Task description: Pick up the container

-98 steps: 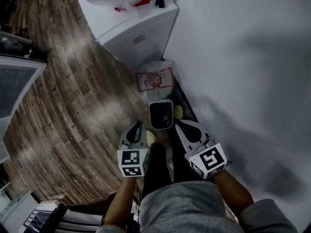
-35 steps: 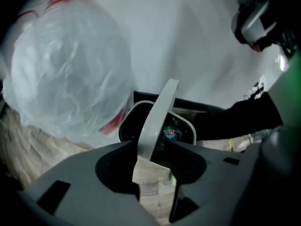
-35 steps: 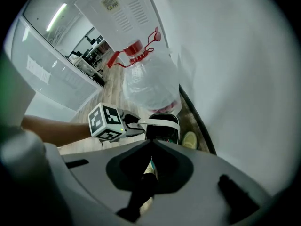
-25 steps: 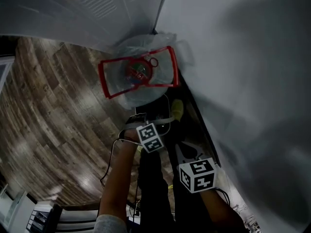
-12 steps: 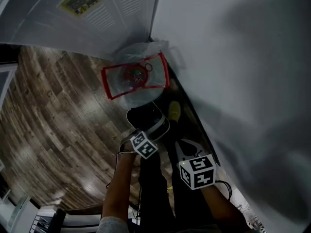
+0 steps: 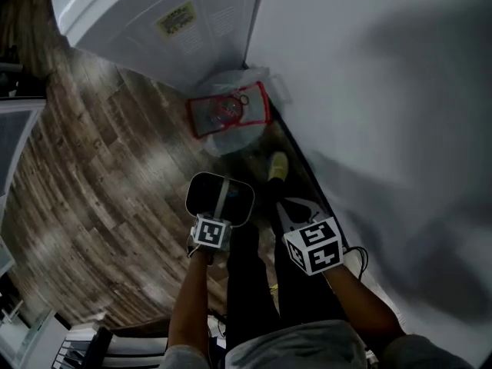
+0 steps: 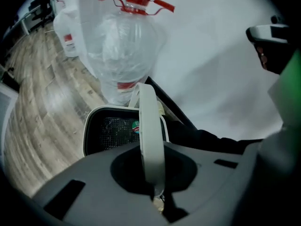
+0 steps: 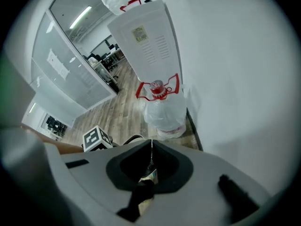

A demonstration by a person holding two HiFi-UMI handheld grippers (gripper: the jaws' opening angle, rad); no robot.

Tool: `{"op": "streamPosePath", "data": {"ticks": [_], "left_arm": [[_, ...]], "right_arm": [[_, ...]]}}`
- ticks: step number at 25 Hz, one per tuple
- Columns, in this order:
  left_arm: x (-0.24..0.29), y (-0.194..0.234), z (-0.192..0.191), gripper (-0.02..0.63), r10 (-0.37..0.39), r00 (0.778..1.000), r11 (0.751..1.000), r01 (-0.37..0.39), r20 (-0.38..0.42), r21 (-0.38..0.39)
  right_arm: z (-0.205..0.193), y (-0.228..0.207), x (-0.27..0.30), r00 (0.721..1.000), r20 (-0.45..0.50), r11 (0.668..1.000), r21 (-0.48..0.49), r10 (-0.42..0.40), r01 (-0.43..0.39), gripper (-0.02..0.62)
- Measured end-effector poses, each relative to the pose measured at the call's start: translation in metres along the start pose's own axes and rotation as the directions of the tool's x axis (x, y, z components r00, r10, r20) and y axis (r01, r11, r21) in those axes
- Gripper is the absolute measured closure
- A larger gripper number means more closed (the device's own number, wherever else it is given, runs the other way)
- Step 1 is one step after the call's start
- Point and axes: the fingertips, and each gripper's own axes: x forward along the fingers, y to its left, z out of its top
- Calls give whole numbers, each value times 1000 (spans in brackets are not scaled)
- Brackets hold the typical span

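Note:
The container [image 6: 234,196] is a dark bin with a white rim and a white bail handle [image 6: 222,197]. It hangs off the wooden floor from my left gripper [image 6: 217,215], which is shut on that handle. In the left gripper view the handle [image 7: 149,135] runs straight down between the closed jaws, with the container's dark mesh inside [image 7: 113,132] below it. My right gripper [image 6: 286,208] is beside the container on the right, shut with nothing in it; its jaws [image 8: 151,150] meet in a thin line.
A large clear water bottle [image 6: 229,114] with a red cap and handle stands on the floor by the wall [image 6: 384,91], also in the right gripper view [image 8: 162,109]. A white cabinet [image 6: 169,21] stands behind it. The person's dark legs [image 6: 250,283] and a yellow shoe [image 6: 278,166] are below.
The left gripper closed on the container's handle down near the water bottle, then rose and drew back toward the person with the container hanging from it. The right gripper stayed put.

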Motion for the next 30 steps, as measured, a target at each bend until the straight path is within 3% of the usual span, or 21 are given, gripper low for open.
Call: {"op": "streamPosePath", "data": {"ticks": [3, 10, 17, 25, 30], "left_arm": [[-39, 2, -27, 592, 17, 1000, 994, -17, -8, -104], [-132, -23, -30, 592, -18, 988, 969, 55, 154, -242], [-207, -43, -38, 591, -29, 961, 906, 141, 274, -399], [-275, -70, -37, 591, -27, 939, 880, 185, 343, -438], [-322, -77, -49, 591, -25, 914, 863, 224, 406, -452]], "right_arm": [[18, 14, -27, 999, 26, 998, -57, 28, -27, 569], [73, 43, -111, 987, 142, 989, -131, 82, -63, 569], [113, 58, -180, 959, 272, 989, -143, 83, -45, 569], [129, 75, -263, 913, 397, 988, -150, 95, -38, 569], [122, 100, -303, 891, 443, 981, -196, 98, -11, 569]]}}
